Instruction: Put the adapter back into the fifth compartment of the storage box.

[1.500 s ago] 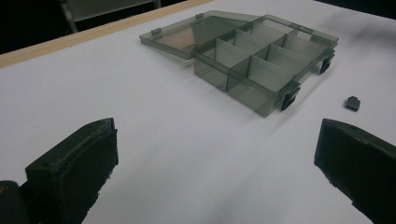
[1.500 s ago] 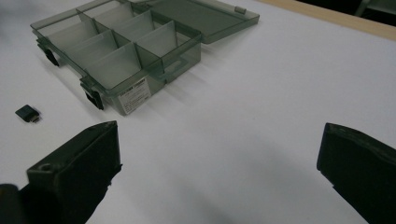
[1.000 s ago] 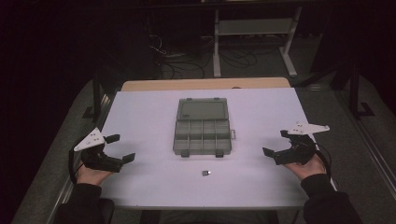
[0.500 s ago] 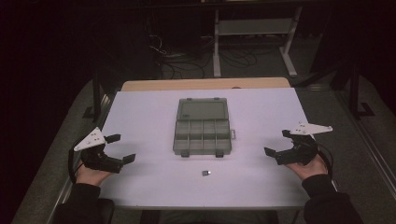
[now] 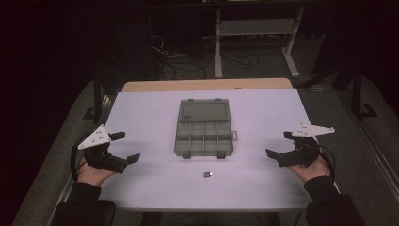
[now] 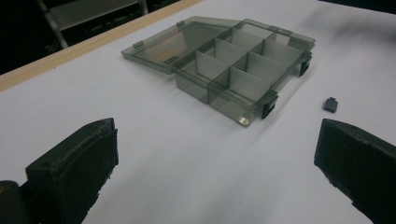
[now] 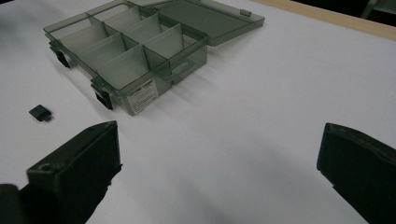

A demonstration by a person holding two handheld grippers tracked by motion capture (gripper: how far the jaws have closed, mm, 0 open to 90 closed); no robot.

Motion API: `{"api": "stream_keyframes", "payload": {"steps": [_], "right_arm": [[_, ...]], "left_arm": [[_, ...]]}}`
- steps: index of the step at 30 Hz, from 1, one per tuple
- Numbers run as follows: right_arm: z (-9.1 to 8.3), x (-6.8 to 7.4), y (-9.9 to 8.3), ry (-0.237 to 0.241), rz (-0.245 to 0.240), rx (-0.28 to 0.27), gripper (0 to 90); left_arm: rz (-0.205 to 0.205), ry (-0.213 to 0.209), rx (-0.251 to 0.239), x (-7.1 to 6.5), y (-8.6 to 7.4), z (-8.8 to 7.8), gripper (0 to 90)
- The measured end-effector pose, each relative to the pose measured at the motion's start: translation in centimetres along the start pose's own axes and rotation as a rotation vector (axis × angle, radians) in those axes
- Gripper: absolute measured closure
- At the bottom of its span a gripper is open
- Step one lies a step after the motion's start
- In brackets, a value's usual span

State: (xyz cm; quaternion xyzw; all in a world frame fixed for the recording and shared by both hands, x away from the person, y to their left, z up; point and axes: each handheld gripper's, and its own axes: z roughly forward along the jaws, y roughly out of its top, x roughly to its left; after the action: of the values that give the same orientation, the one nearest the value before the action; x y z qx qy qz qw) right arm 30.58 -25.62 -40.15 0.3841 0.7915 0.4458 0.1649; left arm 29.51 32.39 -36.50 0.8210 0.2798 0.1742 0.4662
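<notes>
While both grippers rest near the table's [image 5: 141, 117] side edges, the box [image 5: 204, 128] lies open at the middle, its lid folded flat away from the person. The left gripper [image 5: 123, 147] sits at the left edge with its jaws wide apart and nothing between them; the right gripper [image 5: 281, 145] sits at the right edge, jaws equally wide and bare. Each is held by a hand in a dark sleeve, and the sleeves are cut off by the bottom of the high view. A small dark chip [image 5: 208, 174] lies on the table just in front of the box, apart from it and well apart from both grippers. What it is exactly is too small to tell; in the left gripper view the chip [image 6: 330, 104] looks like a flat black block with a short tab. The box's compartments look bare, though the tinted walls make the far ones hard to read. A label on the box's side [image 7: 141, 99] is too blurred to read. Beyond the table, the room is dark, with only a desk frame [image 5: 256, 28] and cables [image 5: 174, 59] faintly visible.
</notes>
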Motion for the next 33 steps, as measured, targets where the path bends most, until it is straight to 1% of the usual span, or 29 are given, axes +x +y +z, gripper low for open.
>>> {"api": "stream_keyframes", "payload": {"steps": [1,5,8,11,12,13,14,15,18,21,22,24,25,28,33], "right_arm": [[0.0,0.0,0.0,0.0,0.0,0.003,0.0],[0.0,0.0,0.0,0.003,-0.002,0.004,0.0],[0.1,0.1,0.0,0.004,-0.002,0.006,0.0],[0.1,0.1,0.0,0.004,-0.003,0.007,0.0],[0.1,0.1,0.0,0.005,-0.004,0.009,0.0],[0.1,0.1,0.0,0.004,-0.005,0.01,0.0],[0.1,0.1,0.0,0.004,-0.005,0.01,0.0],[0.2,0.1,0.0,0.005,-0.005,0.012,0.0],[0.2,0.1,0.0,0.007,-0.007,0.011,0.0],[0.2,0.1,0.0,0.006,-0.008,0.011,0.0],[0.2,0.1,0.0,0.008,-0.008,0.015,0.0],[0.2,0.1,0.0,0.008,-0.008,0.015,0.0],[0.2,0.2,0.0,0.009,-0.01,0.013,0.0],[0.2,0.2,0.0,0.009,-0.011,0.013,0.0],[0.2,0.3,0.0,0.01,-0.017,0.018,0.0]], "left_arm": [[0.008,-0.002,0.005,-0.1,0.1,0.1,0.0],[0.018,-0.008,0.015,-0.3,0.3,0.3,0.0],[0.039,-0.023,0.032,-0.5,1.0,0.8,0.0],[0.043,-0.026,0.035,-0.5,1.1,1.0,0.0],[0.061,-0.027,0.053,-0.8,1.5,1.3,0.0],[0.068,-0.027,0.058,-0.8,1.6,1.3,0.0],[0.068,-0.027,0.058,-0.8,1.6,1.3,0.0],[0.08,-0.027,0.071,-0.9,2.0,1.6,0.0],[0.091,-0.034,0.088,-1.2,2.5,1.9,0.0],[0.103,-0.04,0.096,-1.3,2.8,2.2,0.0],[0.106,-0.049,0.095,-1.5,3.1,2.4,0.0],[0.112,-0.053,0.098,-1.5,3.3,2.5,0.0],[0.123,-0.068,0.104,-1.8,3.8,2.8,0.0],[0.134,-0.076,0.109,-2.0,4.0,3.1,0.0],[0.152,-0.094,0.139,-2.3,4.4,4.1,0.0]]}}
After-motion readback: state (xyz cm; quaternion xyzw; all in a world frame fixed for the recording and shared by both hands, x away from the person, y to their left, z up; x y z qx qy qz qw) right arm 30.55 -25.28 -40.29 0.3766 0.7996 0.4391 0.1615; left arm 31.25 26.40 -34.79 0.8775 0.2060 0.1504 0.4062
